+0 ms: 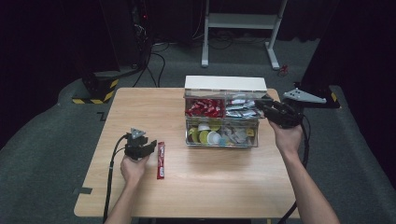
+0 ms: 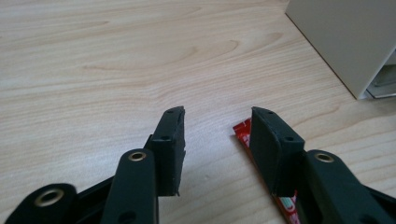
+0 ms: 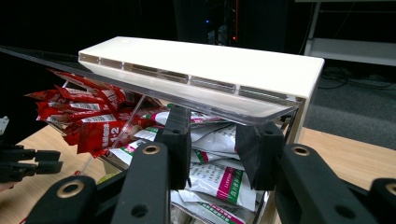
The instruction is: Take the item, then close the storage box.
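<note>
Red foil sachet (image 1: 161, 160), light, limp, slippery, lies at three o'clock of the open, empty left tongs (image 1: 148, 148); pinch mid-length; right tongs (image 3: 212, 149) gape empty at the box (image 1: 224, 84).

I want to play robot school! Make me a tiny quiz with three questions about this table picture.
1. True or false: the long red snack packet on the wooden table lies inside the clear plastic organiser box.
2. Which tool is up at the organiser box's top shelf of white sachets: A) left tool, B) right tool?
3. Fill in: the top-left compartment of the box holds a pile of ____ packets.

Key: 1 false, it lies on the table beside the left tool. 2 B. 3 red.
</note>
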### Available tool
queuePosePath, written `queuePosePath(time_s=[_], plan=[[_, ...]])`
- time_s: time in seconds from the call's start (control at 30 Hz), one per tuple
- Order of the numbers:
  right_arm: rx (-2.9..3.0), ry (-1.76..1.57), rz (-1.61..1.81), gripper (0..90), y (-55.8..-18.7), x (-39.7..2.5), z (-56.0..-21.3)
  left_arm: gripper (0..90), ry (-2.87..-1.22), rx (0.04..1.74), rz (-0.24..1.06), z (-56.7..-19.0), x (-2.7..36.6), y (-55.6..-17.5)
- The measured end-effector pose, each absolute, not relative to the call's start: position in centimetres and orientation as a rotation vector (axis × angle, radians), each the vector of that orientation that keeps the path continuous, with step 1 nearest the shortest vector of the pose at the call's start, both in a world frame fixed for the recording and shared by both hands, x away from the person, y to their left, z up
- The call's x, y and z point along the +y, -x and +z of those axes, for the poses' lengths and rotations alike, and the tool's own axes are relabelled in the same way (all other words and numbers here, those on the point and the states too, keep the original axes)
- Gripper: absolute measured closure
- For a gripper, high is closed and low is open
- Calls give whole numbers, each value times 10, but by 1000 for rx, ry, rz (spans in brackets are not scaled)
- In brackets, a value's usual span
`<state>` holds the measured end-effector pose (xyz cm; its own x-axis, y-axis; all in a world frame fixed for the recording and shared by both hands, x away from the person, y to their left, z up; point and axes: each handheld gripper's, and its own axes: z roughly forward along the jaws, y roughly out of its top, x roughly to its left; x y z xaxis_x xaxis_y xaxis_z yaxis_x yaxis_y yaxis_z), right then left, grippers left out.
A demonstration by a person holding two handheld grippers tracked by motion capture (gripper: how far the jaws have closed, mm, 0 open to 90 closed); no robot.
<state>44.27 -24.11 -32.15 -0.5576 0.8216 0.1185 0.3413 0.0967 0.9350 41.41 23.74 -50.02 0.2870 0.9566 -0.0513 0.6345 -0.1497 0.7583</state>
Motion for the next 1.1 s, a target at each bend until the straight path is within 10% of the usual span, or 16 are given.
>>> queuePosePath(time_s=[1.1], plan=[[1934,-1138,1478,662,-440,-244,-324,432,-1891,1495,675,-525,247,-385]])
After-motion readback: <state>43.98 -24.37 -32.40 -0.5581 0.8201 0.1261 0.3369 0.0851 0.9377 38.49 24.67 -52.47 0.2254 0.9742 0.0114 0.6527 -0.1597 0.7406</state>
